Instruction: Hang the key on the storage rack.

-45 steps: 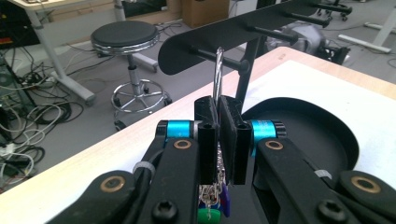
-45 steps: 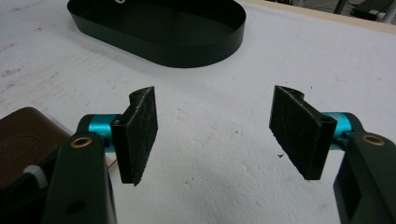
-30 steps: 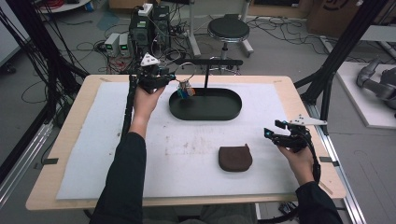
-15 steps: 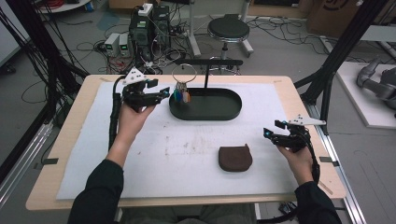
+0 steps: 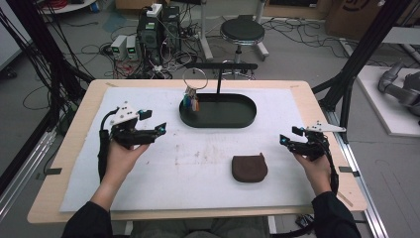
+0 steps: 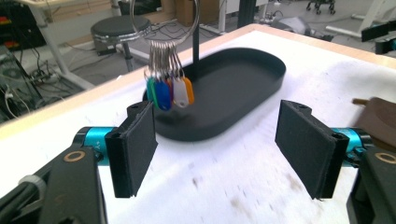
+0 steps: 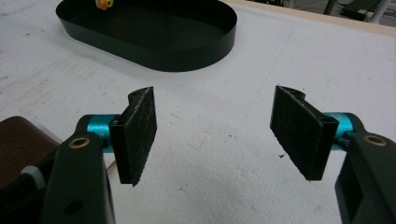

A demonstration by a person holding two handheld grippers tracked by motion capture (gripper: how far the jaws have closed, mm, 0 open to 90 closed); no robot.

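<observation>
Beside the tray (image 5: 218,121), your left tongs (image 5: 157,130) have just been opening, empty, freeing the key ring (image 5: 192,87) to hang; right tongs (image 5: 287,140) wait agape, empty.

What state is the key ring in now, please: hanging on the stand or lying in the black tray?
Hanging. The key ring is hooked on the stand, its coloured tags dangling above the black tray.

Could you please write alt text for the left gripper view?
A ring of coloured key tags hangs from a stand above a black oval tray on a white mat. In front, the left gripper has its fingers wide apart, holding nothing.
</observation>
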